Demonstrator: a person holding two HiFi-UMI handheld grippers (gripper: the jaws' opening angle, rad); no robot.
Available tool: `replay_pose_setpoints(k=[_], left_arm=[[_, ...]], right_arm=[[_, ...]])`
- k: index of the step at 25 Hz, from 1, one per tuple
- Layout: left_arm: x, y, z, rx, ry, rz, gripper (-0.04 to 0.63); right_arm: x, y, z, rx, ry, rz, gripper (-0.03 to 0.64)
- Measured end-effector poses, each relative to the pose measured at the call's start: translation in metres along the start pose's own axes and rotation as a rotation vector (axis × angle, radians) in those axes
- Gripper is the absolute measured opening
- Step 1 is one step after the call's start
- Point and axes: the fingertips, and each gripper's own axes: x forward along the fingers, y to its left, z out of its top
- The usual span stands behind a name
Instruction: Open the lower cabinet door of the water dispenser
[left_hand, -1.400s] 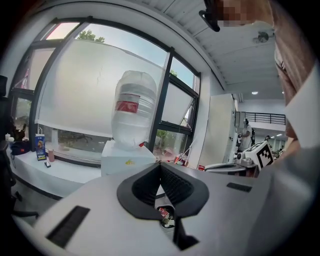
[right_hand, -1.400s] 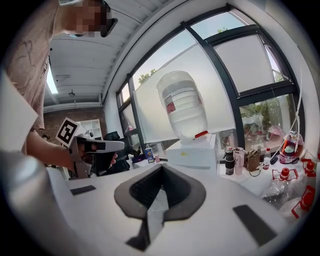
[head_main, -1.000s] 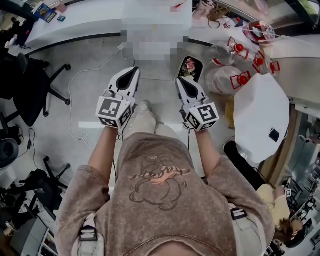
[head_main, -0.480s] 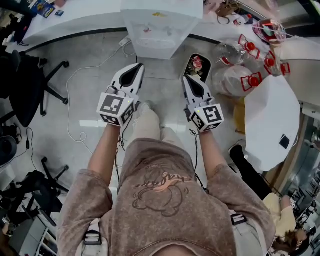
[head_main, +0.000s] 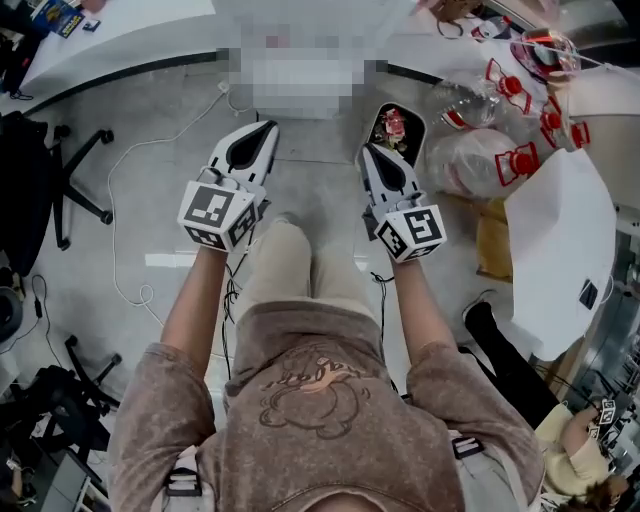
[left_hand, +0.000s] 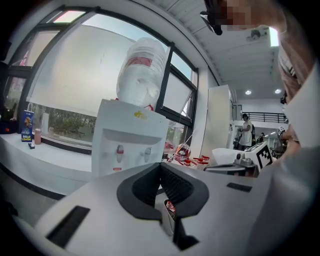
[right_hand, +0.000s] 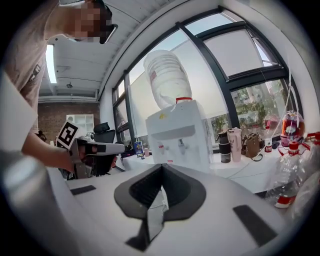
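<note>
The white water dispenser (left_hand: 130, 145) stands ahead with an upturned bottle (left_hand: 142, 70) on top; it also shows in the right gripper view, water dispenser (right_hand: 180, 132). In the head view a mosaic patch covers it at the top. Its lower cabinet door is hidden behind the gripper bodies. My left gripper (head_main: 263, 130) and right gripper (head_main: 370, 152) are held side by side, short of the dispenser and pointing at it. Both are shut with nothing between the jaws: left gripper (left_hand: 161, 166), right gripper (right_hand: 161, 167). Neither touches the dispenser.
A curved white counter (head_main: 120, 40) runs behind the dispenser. A white cable (head_main: 125, 240) trails on the floor at left, by a black office chair (head_main: 40, 190). Plastic bottles with red caps (head_main: 480, 150) and a white table (head_main: 560, 250) are at right. A dark dish with flowers (head_main: 393, 125) lies near the right gripper.
Both grippers have sunk lower together in front of the dispenser, still side by side and shut. The person has bent down.
</note>
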Motion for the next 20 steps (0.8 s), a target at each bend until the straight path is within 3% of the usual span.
replay_pose_setpoints(k=[11, 20], left_arm=[[0.044, 0.022, -0.098, 0.005, -0.046, -0.039, 0.012], [0.069, 0.033, -0.158, 0.036, -0.075, -0.045, 0.012]], right_arm=[[0.037, -0.042, -0.106, 0.004, -0.046, 0.012, 0.006], [0.055, -0.070, -0.163, -0.024, -0.095, 0.013, 0.006]])
